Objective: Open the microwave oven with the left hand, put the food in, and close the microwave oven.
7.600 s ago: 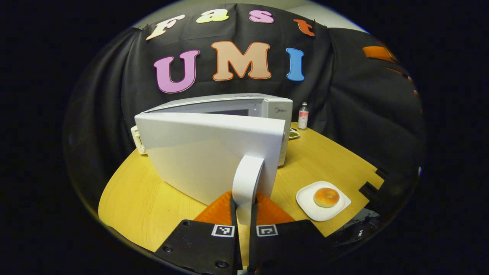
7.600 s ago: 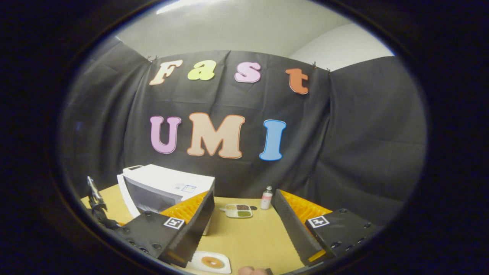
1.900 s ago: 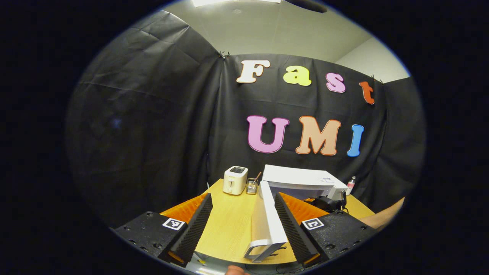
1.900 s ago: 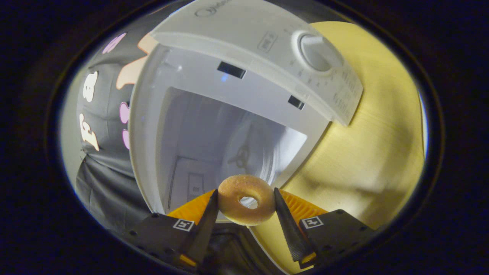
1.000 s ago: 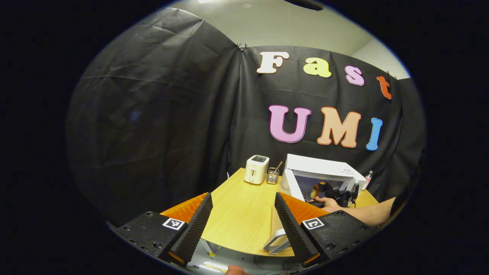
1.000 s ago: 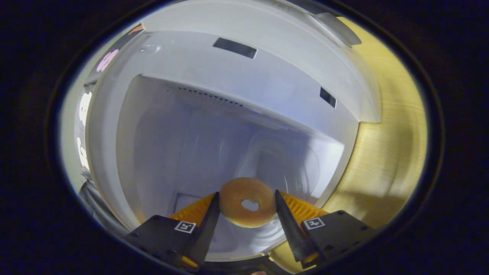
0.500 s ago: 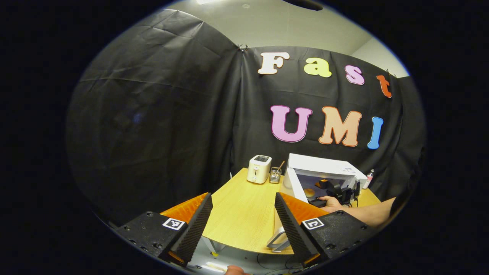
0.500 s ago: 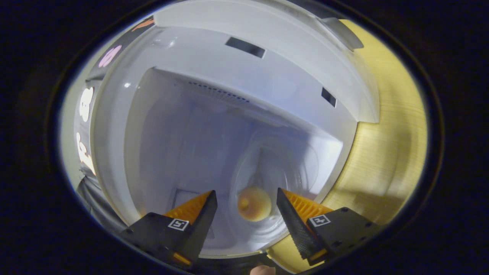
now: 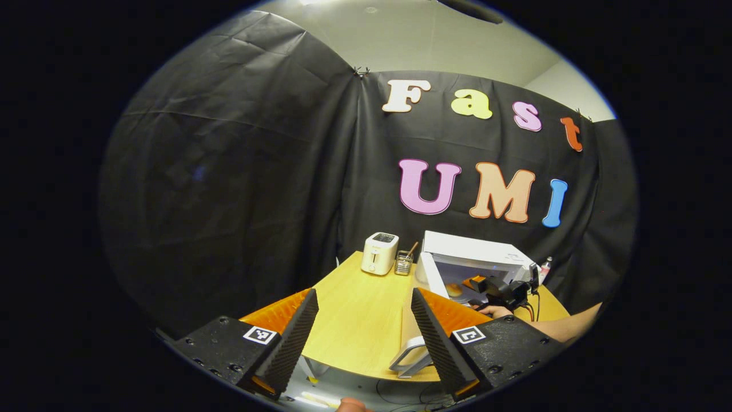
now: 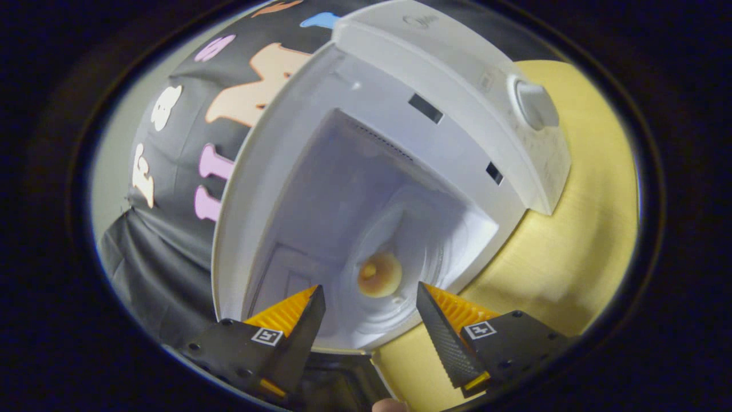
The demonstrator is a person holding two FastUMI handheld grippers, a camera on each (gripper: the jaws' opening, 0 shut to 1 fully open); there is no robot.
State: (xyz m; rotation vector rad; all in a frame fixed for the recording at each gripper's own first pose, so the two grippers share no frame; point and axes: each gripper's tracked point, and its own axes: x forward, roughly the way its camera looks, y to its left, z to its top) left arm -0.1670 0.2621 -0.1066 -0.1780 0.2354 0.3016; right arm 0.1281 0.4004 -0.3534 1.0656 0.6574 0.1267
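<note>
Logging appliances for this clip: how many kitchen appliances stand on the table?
2: a toaster at the table's far left corner, and the microwave to its right, door open. Others may be hidden.

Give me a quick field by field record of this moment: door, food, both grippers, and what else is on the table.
microwave: on the wooden table, cavity exposed
door: swung open, its handle near the left gripper
doughnut: lying on the glass turntable inside the cavity, not gripped
right gripper: open, holding nothing, in front of the cavity
left gripper: open, holding nothing, by the table's near edge
other items: toaster and a small utensil holder beside the microwave
task left: close the door
</note>
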